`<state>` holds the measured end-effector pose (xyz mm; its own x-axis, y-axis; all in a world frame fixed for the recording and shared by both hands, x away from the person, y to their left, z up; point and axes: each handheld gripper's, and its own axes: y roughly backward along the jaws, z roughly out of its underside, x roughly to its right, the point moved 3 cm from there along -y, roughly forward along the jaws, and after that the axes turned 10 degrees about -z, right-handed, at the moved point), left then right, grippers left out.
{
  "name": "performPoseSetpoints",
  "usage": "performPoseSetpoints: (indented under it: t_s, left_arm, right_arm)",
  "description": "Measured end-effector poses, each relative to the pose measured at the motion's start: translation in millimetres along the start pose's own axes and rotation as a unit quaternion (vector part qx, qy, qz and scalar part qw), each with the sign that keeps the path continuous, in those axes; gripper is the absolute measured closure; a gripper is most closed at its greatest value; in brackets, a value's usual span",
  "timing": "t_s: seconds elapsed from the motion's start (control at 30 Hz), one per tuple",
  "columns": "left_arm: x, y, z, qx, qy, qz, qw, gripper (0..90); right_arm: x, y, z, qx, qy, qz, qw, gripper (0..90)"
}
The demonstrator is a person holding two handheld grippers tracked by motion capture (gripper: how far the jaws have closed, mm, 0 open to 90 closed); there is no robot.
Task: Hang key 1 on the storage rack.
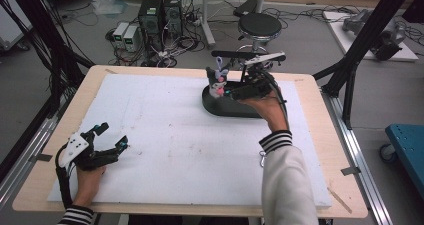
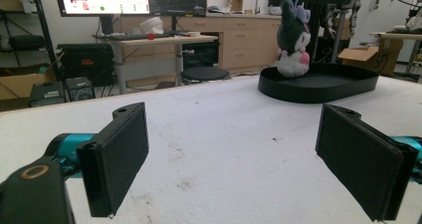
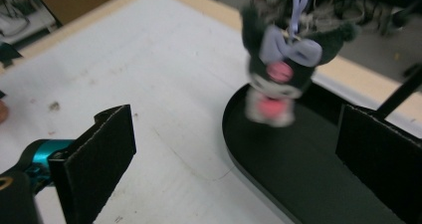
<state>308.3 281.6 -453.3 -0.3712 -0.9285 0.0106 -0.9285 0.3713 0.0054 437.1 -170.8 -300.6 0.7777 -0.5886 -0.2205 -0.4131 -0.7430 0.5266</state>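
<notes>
White table pad (image 1: pixel 165 150): plush toy (image 1: pixel 217 81) upright in black tray (image 1: pixel 225 107); right gripper (image 1: pixel 235 90) and left gripper (image 1: pixel 111 136) both wide, nothing held.

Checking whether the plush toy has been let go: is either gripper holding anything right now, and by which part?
Nothing is held. The right gripper has open jaws, with the plush toy standing free in the black tray. The left gripper is open over the white board.

A: Count on the table?
B: One plush toy (image 1: pixel 216 80), one black oval tray (image 1: pixel 226 108), one white foam board (image 1: pixel 165 150).
A: Grippers?
B: Two: left gripper (image 1: pixel 112 136), right gripper (image 1: pixel 235 87).
</notes>
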Motion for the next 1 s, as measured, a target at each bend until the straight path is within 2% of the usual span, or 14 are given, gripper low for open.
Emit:
performPoseSetpoints:
  t_s: [0.07,0.3,0.43,0.5,0.53,0.57,0.63,0.7,0.77,0.87,0.93,0.97,1.0]
  left_arm:
    - [0.1,0.2,0.0,-0.001,-0.003,0.000,1.0000,13.7]
    - [0.5,0.2,0.1,0.000,-0.002,0.001,1.0000,13.7]
    - [0.4,0.2,0.1,-0.001,-0.002,0.000,1.0000,13.7]
    - [0.1,0.2,0.0,-0.001,-0.003,0.000,1.0000,13.7]
    - [0.0,0.1,0.1,0.000,-0.002,0.000,1.0000,13.7]
    - [0.1,0.0,0.0,0.000,0.000,0.000,1.0000,13.7]
    - [0.0,-0.1,0.0,0.000,0.000,0.000,1.0000,13.7]
    - [-0.1,-0.2,0.0,0.000,0.002,0.000,1.0000,13.7]
    - [0.0,-0.1,0.0,-0.001,0.000,0.000,1.0000,13.7]
    - [0.2,-0.1,0.0,0.000,0.000,0.000,1.0000,13.7]
    - [0.1,0.0,0.0,0.000,0.000,0.000,1.0000,13.7]
    - [0.0,-0.1,0.0,-0.001,0.000,0.000,1.0000,13.7]
    - [0.0,-0.2,0.0,0.000,0.000,0.000,1.0000,13.7]
  right_arm:
    - [-0.4,16.5,5.9,0.027,-0.004,-0.011,0.9996,2.2]
    - [1.1,62.2,38.6,0.071,0.008,-0.016,0.9973,1.3]
    - [1.5,79.7,60.0,0.091,0.014,-0.003,0.9957,1.3]
    - [0.3,86.8,69.6,0.108,0.020,0.001,0.9939,1.3]
    - [-1.7,92.8,78.7,0.134,0.027,0.004,0.9906,1.4]
    - [-1.7,92.8,78.7,0.134,0.027,0.004,0.9906,1.4]
    - [-4.7,97.4,87.8,0.160,0.037,0.001,0.9864,1.4]
    - [-6.6,100.2,95.9,0.170,0.045,0.010,0.9843,1.4]
    - [-7.6,102.1,102.8,0.171,0.051,0.018,0.9837,1.4]
    - [-9.4,103.6,112.7,0.184,0.056,0.019,0.9812,1.4]
    - [-10.1,103.7,120.1,0.184,0.062,0.025,0.9807,1.4]
    - [-10.1,103.5,122.2,0.174,0.060,0.029,0.9825,1.4]
    - [-10.3,103.4,123.8,0.174,0.063,0.038,0.9820,1.4]
